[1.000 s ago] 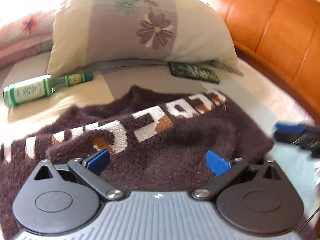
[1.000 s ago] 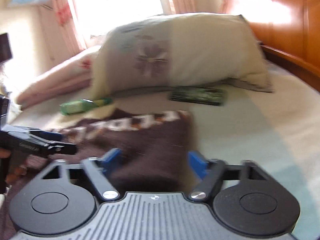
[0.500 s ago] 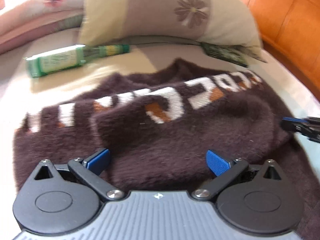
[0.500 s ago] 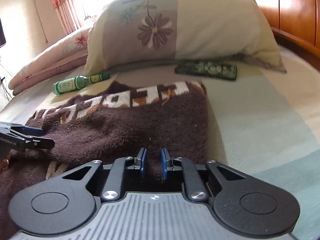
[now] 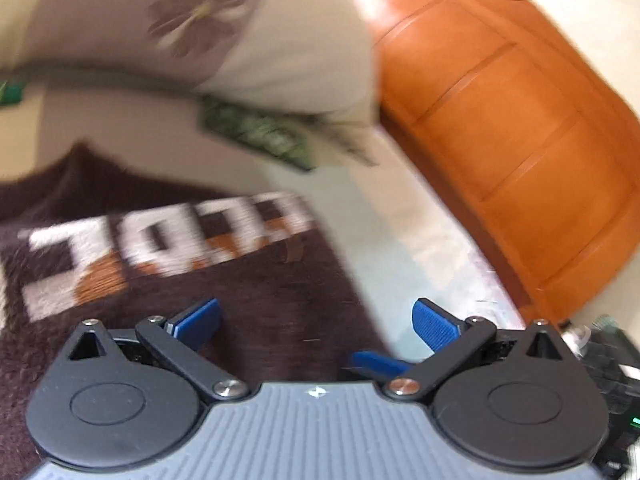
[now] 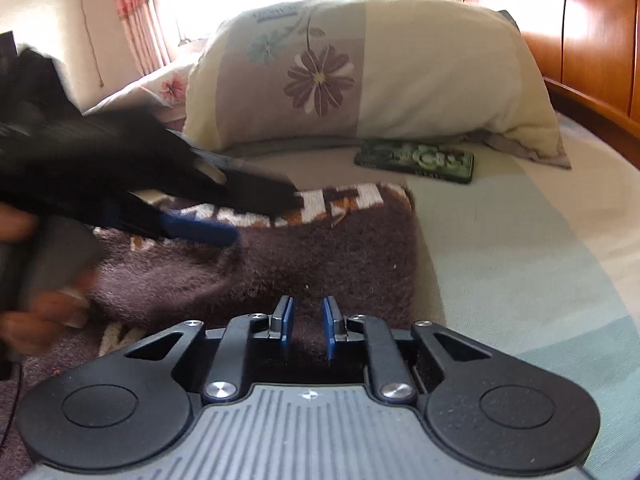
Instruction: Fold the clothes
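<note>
I log: brown sweater (image 6: 320, 264) folded on bed (image 6: 520, 248); my right gripper (image 6: 307, 330) jaws clenched on its hem; left gripper (image 5: 316, 324) jaws released above.

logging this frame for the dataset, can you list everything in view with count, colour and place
fuzzy brown sweater with white and orange lettering: 1, dark brown, spread on the bed in front of both grippers
floral cream pillow: 1, cream with purple flower, behind the sweater against the headboard
dark green patterned flat case: 1, green, on the sheet below the pillow
pink floral bedding: 1, pink, left of the pillow
wooden headboard: 1, orange-brown, right side
pale bed sheet: 1, pale, underneath everything
pink curtains: pink, by the window
left gripper: open, over the sweater's right edge
right gripper: shut on the sweater's near edge
</note>
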`<state>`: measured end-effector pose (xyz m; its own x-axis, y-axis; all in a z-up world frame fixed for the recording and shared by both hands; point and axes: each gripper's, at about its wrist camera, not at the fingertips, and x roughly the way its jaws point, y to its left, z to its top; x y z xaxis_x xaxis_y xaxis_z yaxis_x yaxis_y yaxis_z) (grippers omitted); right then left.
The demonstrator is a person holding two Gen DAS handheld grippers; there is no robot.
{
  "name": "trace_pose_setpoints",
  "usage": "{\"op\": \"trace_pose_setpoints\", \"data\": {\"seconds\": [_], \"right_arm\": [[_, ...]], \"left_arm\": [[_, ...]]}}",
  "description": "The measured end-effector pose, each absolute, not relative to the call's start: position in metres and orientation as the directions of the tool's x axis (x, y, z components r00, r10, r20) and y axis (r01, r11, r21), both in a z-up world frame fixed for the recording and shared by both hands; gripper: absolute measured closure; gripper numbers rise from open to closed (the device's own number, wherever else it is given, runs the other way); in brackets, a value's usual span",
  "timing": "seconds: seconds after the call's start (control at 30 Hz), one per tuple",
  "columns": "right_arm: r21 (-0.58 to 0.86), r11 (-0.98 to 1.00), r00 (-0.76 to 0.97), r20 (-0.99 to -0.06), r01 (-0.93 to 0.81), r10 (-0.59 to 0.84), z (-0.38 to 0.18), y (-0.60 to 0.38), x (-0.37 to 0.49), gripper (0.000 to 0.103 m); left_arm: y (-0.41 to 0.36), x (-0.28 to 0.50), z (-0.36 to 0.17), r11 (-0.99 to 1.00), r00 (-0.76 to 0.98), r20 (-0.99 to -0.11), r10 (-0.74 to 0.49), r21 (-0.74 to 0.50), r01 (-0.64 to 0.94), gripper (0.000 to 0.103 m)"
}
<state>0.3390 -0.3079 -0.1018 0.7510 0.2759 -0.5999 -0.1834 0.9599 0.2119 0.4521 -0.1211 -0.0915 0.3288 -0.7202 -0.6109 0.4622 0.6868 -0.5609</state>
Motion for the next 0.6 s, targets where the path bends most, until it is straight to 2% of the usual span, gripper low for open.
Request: {"op": "trace_pose_setpoints", "data": {"seconds": [0.3,0.5,0.6], "right_arm": [[0.239,0.955,0.772,-0.569,-0.176,0.284,-0.102,-0.316,0.337,0.082],[0.199,0.967,0.775,-0.582,-0.16,0.248,-0.107,-0.318,0.338,0.082],[0.194,0.969,0.763,-0.6,-0.155,0.242,-0.113,-0.316,0.341,0.082]], "left_arm": [[-0.038,0.457,-0.104,0.815,0.484,-0.657,-0.578,-0.437,0.38,0.005],[-0.045,0.454,-0.086,0.866,0.518,-0.698,-0.495,-0.347,0.36,0.005],[-0.062,0.448,-0.074,0.813,0.493,-0.651,-0.577,-0.399,0.425,0.005]]}}
